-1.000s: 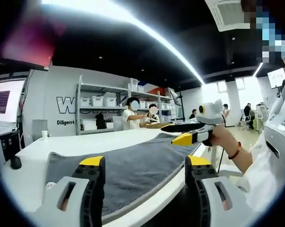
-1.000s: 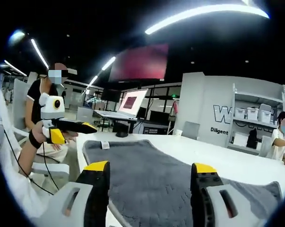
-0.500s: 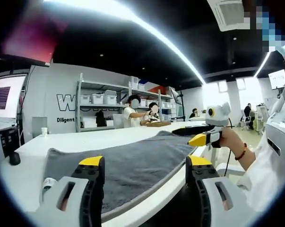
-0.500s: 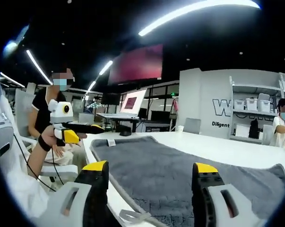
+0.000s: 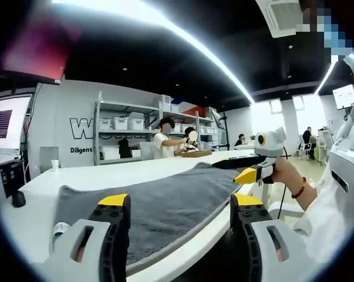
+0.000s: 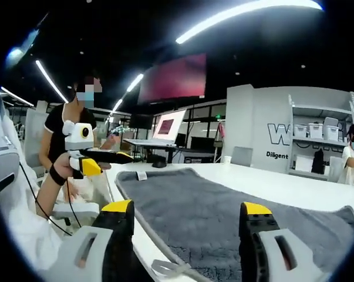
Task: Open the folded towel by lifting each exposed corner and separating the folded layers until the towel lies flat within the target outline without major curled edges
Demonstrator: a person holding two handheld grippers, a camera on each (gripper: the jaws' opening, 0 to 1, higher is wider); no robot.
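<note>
Lying flat as before, towel [image 6: 223, 205]; both hand-held grippers still empty.

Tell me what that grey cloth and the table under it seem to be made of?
The grey towel looks like a soft, plush fabric, perhaps microfibre or terry: its surface is matte and fuzzy, with a stitched hem along the edge and a small white tag at one corner. The table looks like a smooth, hard white top, probably laminate or painted board; it shows no grain, but the exact material is unclear.
</note>
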